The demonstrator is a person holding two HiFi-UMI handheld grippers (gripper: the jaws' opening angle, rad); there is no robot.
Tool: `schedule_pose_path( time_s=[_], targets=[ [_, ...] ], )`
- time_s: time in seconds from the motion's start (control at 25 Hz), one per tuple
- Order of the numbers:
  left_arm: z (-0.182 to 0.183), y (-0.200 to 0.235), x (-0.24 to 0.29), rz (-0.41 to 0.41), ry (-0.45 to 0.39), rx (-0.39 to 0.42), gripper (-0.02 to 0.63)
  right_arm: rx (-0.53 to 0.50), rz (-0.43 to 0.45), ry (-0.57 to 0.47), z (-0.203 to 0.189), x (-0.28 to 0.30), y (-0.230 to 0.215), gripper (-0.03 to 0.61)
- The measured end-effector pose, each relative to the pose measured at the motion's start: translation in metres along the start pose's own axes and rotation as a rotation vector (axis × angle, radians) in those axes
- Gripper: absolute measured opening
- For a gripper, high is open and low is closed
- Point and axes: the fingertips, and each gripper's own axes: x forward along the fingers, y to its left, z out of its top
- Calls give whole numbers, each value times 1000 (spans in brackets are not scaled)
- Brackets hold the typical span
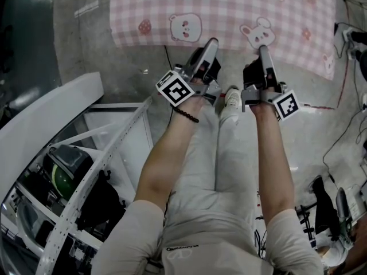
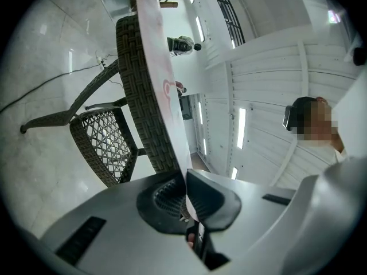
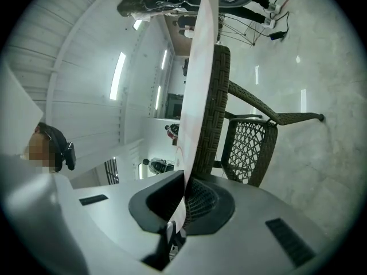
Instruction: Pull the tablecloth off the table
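The pink-and-white checked tablecloth (image 1: 229, 7), printed with cartoon animals, lies spread flat. The left gripper (image 1: 212, 43) and right gripper (image 1: 264, 50) have their jaws clamped on its near edge.

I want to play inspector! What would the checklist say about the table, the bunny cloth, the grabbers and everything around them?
Surface: woven table, covered by the cloth.
Job's things: pink checked tablecloth with animal prints, spread on the table, near edge hanging over.
Clutter: nothing seen on the part of the cloth in view.
Grippers: left gripper and right gripper each shut on the tablecloth's near edge.
Cables: thin dark cable lying on the floor beside the table.
Surroundings: grey floor; white frame at the person's left, dark gear under it.
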Motion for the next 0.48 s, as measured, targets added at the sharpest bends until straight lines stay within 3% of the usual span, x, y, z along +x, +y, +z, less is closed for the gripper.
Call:
schedule_pose_path(
  time_s=[0.48],
  targets=[
    [-2, 4, 0, 33, 9, -29, 3, 13, -63, 23, -1, 1, -6, 11]
  ],
)
